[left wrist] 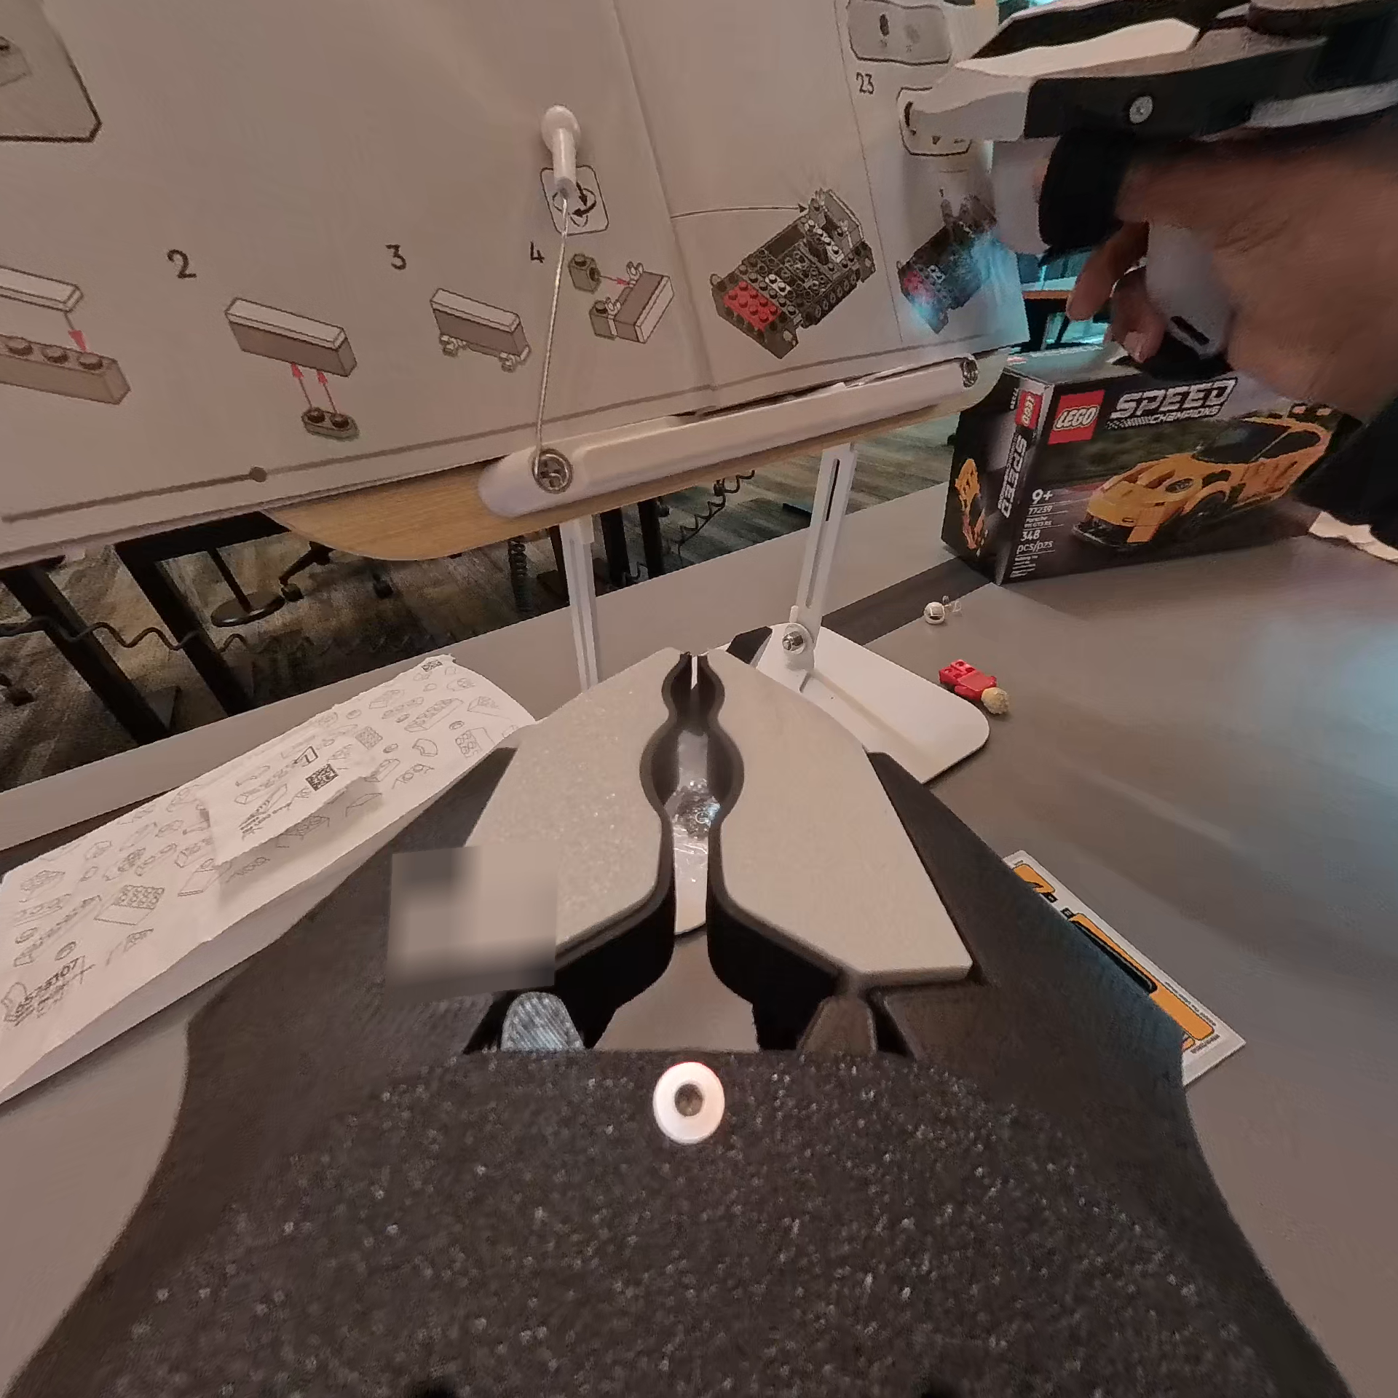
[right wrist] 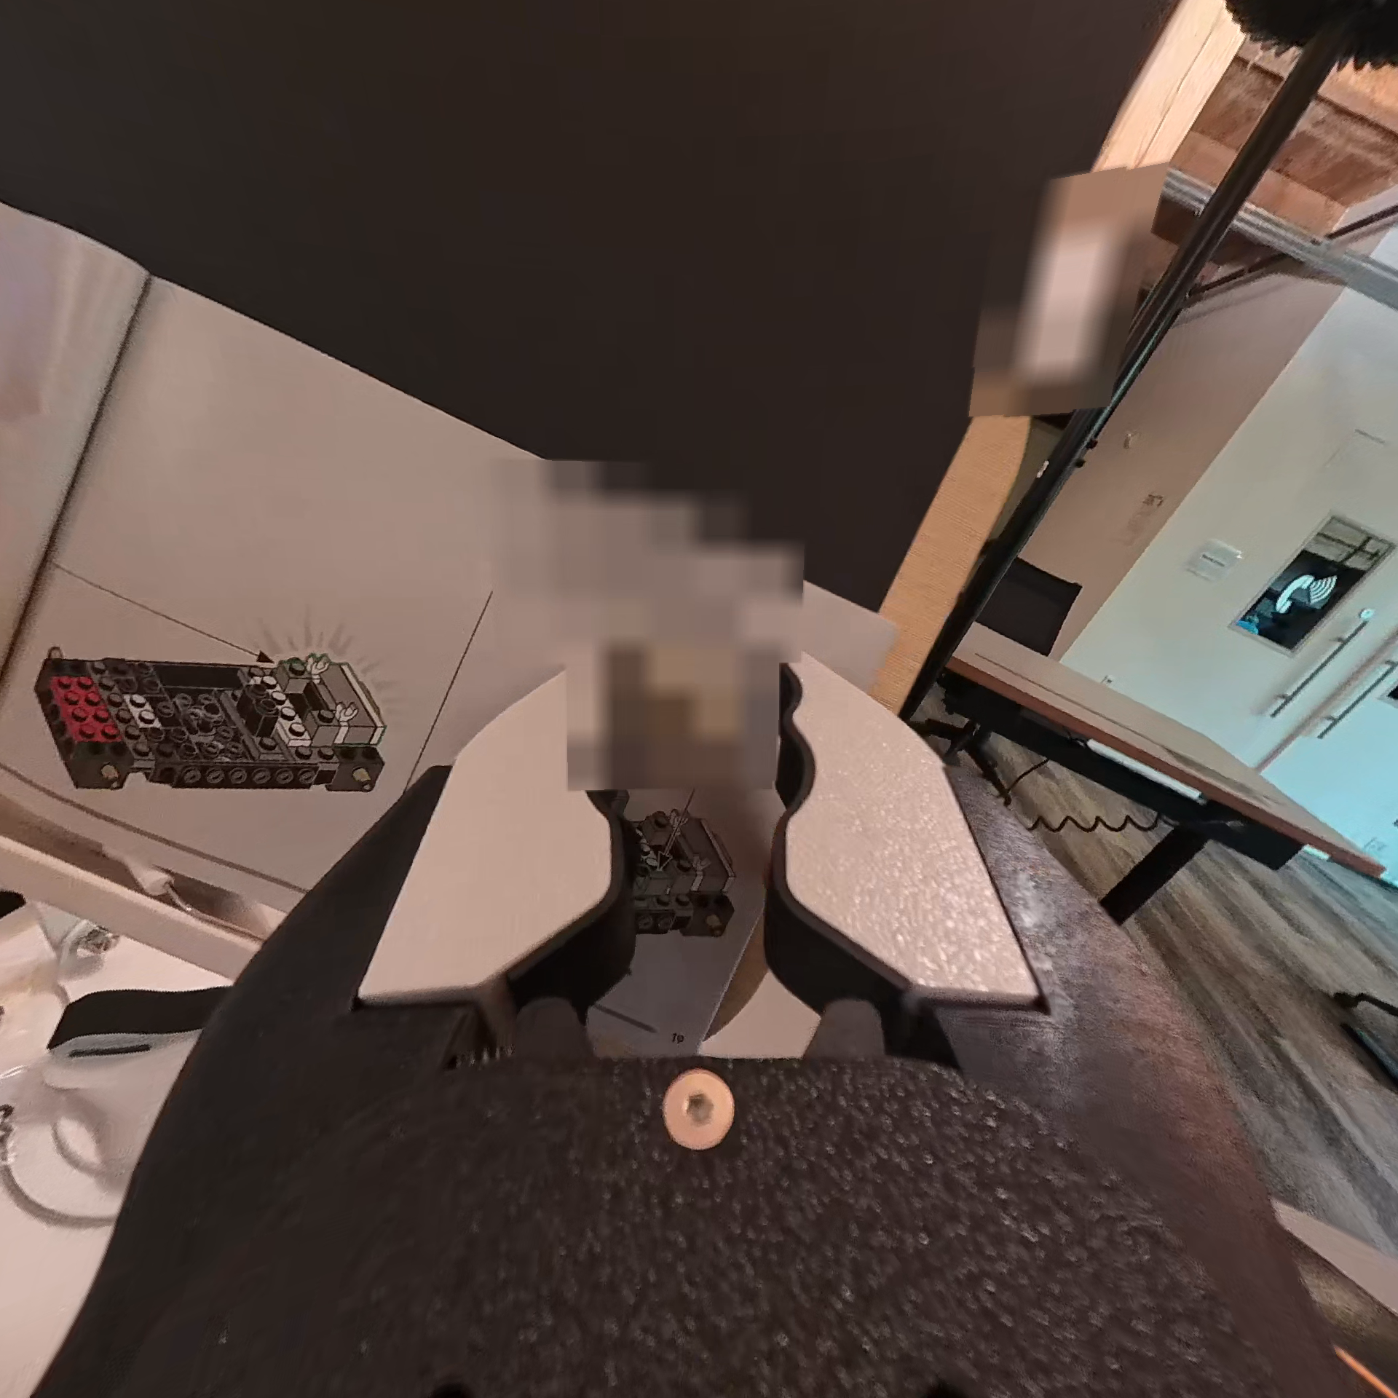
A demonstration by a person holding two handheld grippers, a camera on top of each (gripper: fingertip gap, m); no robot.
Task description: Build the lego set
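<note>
Left wrist view shows my left fingers [left wrist: 692, 673] drawn together, tips all but meeting. Something shiny and crinkled glints in the slot between them; I cannot tell whether I am pinching it or only looking down on it. In the right wrist view my right fingers [right wrist: 681, 756] stand well apart with nothing between them, raised in front of the instruction booklet [left wrist: 378, 227] that stands propped on a white stand [left wrist: 908, 719].

The loose pieces I can see lie on the counter [left wrist: 1210, 756] just beyond the stand's foot: a small red brick [left wrist: 964, 677] with a tan round bit [left wrist: 997, 700] touching it, and farther back a tiny pale round piece [left wrist: 936, 611]. I judge these light, hard and slick, likely to skate or pop out if squeezed on a corner. I would take the red brick across its flat side walls, low and square, not over the studs. The round bits look likely to roll, so I would close on them slowly. The booklet's pages look thin and floppy, best taken at a free edge.

As for containers, a white paper bag [left wrist: 227, 832] printed with brick outlines lies flat to the left of my fingers. It looks slack, but its contents are hidden. The set's box [left wrist: 1135, 469] stands at the back right, its inside out of sight. A sticker sheet [left wrist: 1119, 968] lies on the counter, partly hidden under my left gripper.
</note>
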